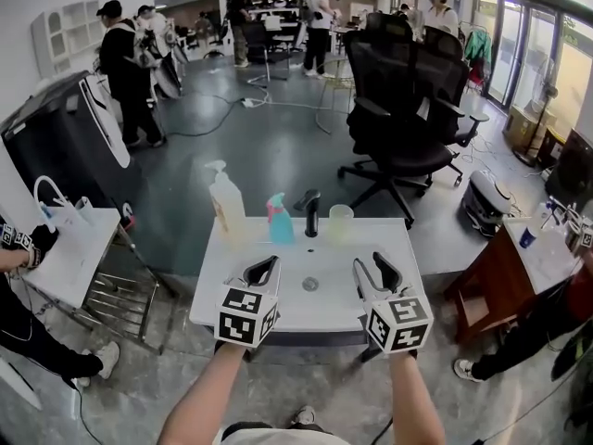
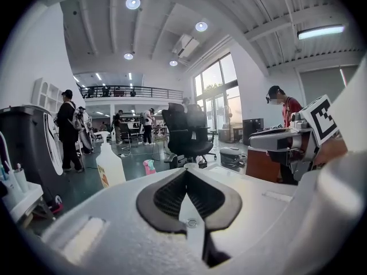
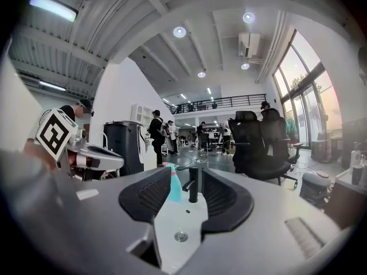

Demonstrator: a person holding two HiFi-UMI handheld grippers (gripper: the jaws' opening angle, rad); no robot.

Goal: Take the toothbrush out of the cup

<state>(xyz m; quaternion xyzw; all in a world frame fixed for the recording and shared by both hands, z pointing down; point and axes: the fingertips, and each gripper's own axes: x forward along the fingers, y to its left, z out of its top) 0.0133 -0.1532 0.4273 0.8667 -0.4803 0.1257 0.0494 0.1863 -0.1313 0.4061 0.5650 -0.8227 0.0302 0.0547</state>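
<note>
A pale translucent cup (image 1: 340, 222) stands at the back of the white sink top (image 1: 236, 295), right of the black faucet (image 1: 311, 213). I cannot make out a toothbrush in it from here. My left gripper (image 1: 268, 265) hovers over the front left of the basin, its jaws shut with nothing between them (image 2: 184, 173). Over the front right hangs my right gripper (image 1: 370, 265), jaws open and empty (image 3: 186, 179); the faucet (image 3: 194, 191) shows far off between them. Both grippers point toward the back and are well short of the cup.
A white pump bottle (image 1: 226, 202) and a teal spray bottle (image 1: 279, 219) stand left of the faucet. The drain (image 1: 310, 284) lies between the grippers. A black office chair (image 1: 408, 109) is behind the sink, a white side table (image 1: 74, 248) to the left, a wooden desk (image 1: 519, 267) to the right.
</note>
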